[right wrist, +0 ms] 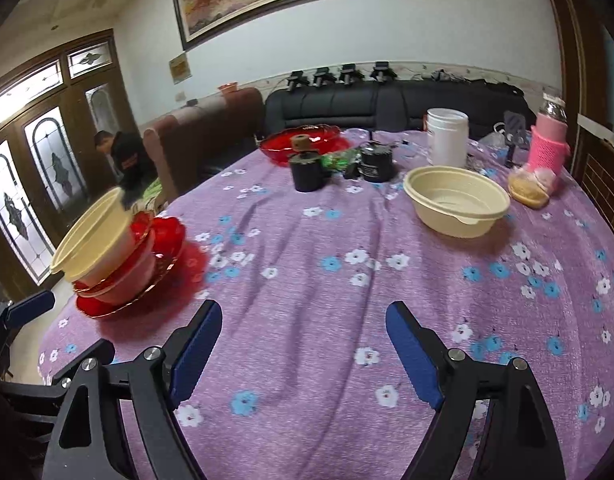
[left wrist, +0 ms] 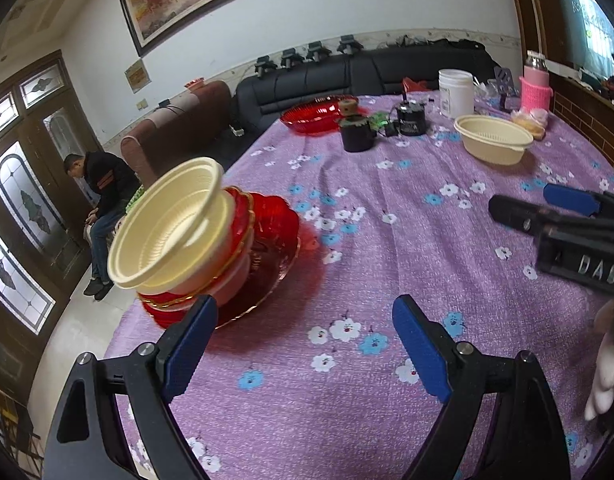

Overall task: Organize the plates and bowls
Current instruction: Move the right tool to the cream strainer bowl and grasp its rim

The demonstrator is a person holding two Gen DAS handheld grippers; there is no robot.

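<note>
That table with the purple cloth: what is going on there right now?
A person holds two grippers above the flowered tablecloth; the left gripper and right gripper are both open and empty. A stack of cream bowls and red plates stands at the table's left edge. One cream bowl and one red plate sit apart, farther back.

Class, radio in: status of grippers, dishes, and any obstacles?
Both hand-held grippers, left and right, open, empty. Stack built at table edge; cream bowl and red dish loose. Black cup near dish.
</note>
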